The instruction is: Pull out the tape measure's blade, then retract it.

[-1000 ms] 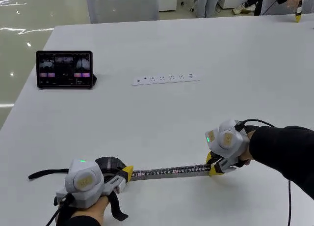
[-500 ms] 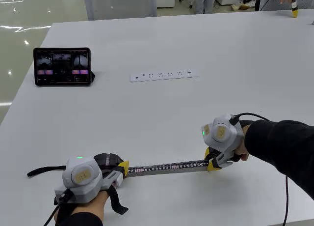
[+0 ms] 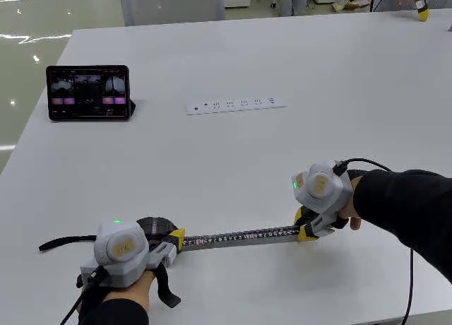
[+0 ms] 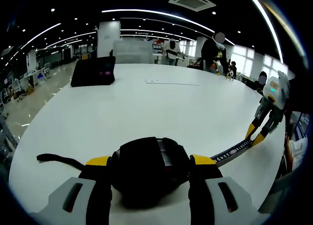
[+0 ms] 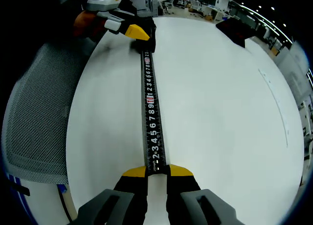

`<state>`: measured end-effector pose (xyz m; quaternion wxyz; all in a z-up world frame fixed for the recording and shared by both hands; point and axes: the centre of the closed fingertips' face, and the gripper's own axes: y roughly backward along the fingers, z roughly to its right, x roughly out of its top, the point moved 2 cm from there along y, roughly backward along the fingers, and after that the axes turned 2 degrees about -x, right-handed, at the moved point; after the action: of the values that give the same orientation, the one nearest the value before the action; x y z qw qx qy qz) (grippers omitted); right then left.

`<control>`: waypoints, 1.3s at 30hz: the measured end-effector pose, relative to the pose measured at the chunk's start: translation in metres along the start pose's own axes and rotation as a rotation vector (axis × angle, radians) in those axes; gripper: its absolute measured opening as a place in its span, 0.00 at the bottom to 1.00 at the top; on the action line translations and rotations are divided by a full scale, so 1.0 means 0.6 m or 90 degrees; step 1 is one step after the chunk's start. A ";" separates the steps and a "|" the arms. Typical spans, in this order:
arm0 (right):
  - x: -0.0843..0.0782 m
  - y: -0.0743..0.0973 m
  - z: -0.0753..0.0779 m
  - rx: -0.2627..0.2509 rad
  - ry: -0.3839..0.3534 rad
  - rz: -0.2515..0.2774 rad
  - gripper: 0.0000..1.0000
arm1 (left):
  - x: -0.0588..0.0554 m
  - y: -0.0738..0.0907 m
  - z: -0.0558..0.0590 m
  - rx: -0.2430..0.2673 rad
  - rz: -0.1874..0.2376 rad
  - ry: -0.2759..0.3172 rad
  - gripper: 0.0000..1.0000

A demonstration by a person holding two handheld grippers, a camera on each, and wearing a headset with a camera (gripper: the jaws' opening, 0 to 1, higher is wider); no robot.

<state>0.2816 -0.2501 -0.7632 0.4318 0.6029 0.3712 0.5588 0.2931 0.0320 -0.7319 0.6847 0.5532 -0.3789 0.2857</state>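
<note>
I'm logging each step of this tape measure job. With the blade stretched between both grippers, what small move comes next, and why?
Probably ease the right gripper back toward the case, letting the blade feed in. The blade already lies well out across the table, its tip pinched by the right gripper, while the left gripper clamps the case.

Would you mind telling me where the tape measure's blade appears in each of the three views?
Head view: blade lower centre, between left gripper and right gripper.
Left gripper view: lower right, leaving the tape measure case.
Right gripper view: centre, running up from the jaws.
Shared landmark: the tablet.
</note>
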 end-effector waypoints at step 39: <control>0.020 -0.006 -0.001 -0.012 -0.037 -0.016 0.10 | -0.001 0.000 0.002 -0.008 -0.028 0.008 0.59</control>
<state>0.2825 -0.2378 -0.7624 0.4547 0.6102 0.3607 0.5392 0.2926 0.0310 -0.7321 0.6965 0.5552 -0.3646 0.2715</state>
